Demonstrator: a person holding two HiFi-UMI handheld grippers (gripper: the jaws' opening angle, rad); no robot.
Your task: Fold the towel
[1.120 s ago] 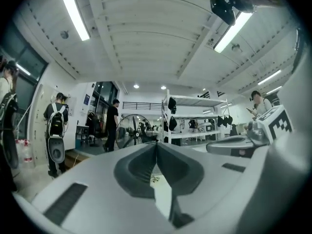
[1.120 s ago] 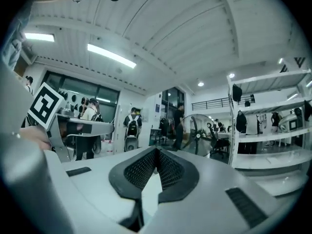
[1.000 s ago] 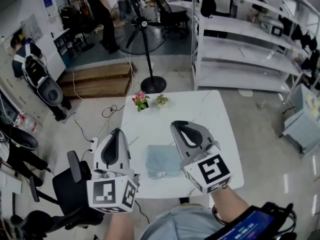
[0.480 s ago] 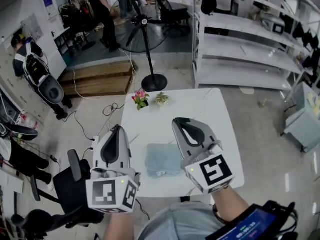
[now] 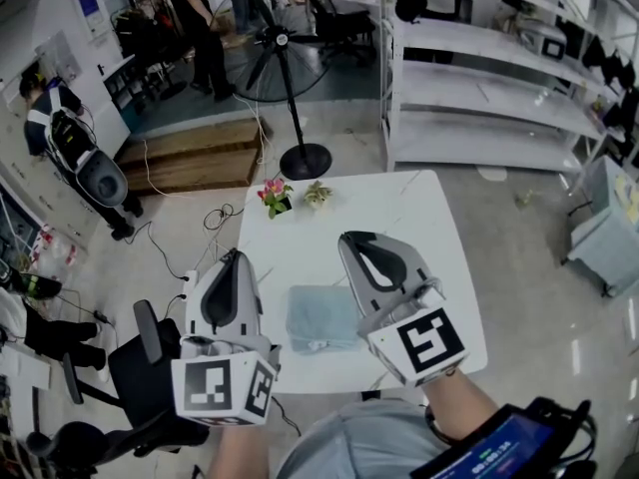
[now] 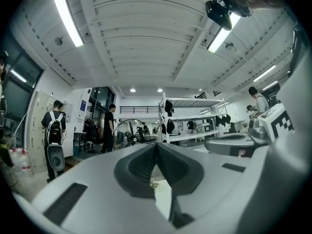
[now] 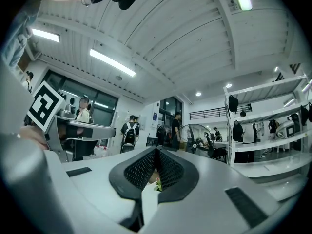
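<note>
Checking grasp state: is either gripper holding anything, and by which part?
Nothing is held: left gripper and right gripper are shut, empty; the towel lies free.

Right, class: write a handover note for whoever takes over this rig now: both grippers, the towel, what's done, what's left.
Left gripper: shut, empty, left of the towel, not touching it.
Right gripper: shut, empty, right of the towel, not touching it.
Towel: a compact rectangle flat on the table, near its front edge.
Done: it looks already folded.
Left: probably nothing; perhaps check whether another fold is wanted.
</note>
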